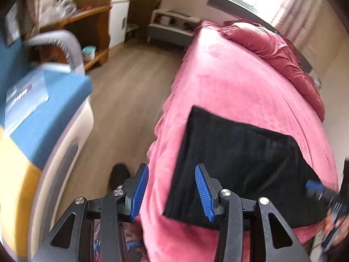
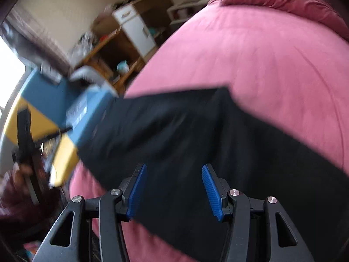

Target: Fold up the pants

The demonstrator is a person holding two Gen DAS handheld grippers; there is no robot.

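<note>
Black cloth is what I look at first: the pants [image 1: 240, 163] lie flat on the pink bedspread [image 1: 229, 76], already folded into a broad band, close to the near edge of the bed. From the left wrist view, this band runs across the bed from its floor-side edge toward the far right, so I judge its long axis to go from side to side in front of me, not away from me. The left gripper [image 1: 172, 192] hangs over the floor-side end of the pants, its jaws standing moderately apart with nothing between them; one blue pad is over the cloth, the other over the bedspread beside it. The right gripper [image 2: 173, 191] is directly above the middle part of the pants, jaws also apart and holding nothing, and I cannot tell if the pads touch the cloth. In the left wrist view I see the right gripper at the other end of the pants, so each hand is near one end. I think the next fold must bring one short end over the other along this long axis, and the left gripper looks better placed to take a corner.
</note>
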